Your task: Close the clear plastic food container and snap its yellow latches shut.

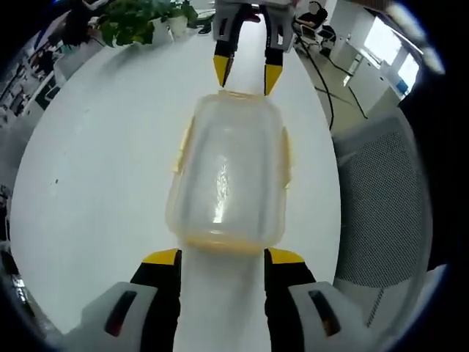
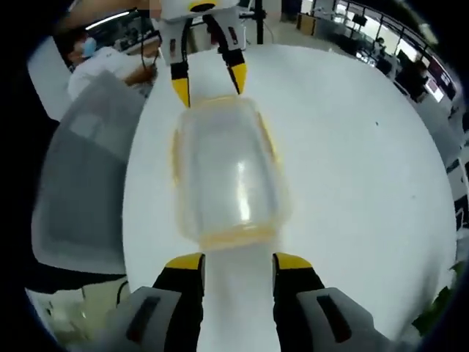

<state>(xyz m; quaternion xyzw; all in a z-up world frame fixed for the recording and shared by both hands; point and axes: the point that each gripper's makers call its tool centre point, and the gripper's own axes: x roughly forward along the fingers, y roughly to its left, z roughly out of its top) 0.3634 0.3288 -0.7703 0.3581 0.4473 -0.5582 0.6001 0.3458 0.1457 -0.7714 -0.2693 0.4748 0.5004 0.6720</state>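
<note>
The round white surface (image 1: 95, 169) carries the clear rectangular plastic food container with yellow latches (image 1: 227, 176), lid resting on top, lying squarely between the two grippers. Its long axis runs straight from one gripper to the other, so each faces a short end. The left gripper (image 1: 221, 258) stands open and empty just short of the near yellow end latch (image 1: 220, 242); the right gripper (image 2: 238, 258), likewise open and empty, sits at the opposite end latch (image 2: 236, 236). Both look about equally near, each placed to press its own end.
</note>
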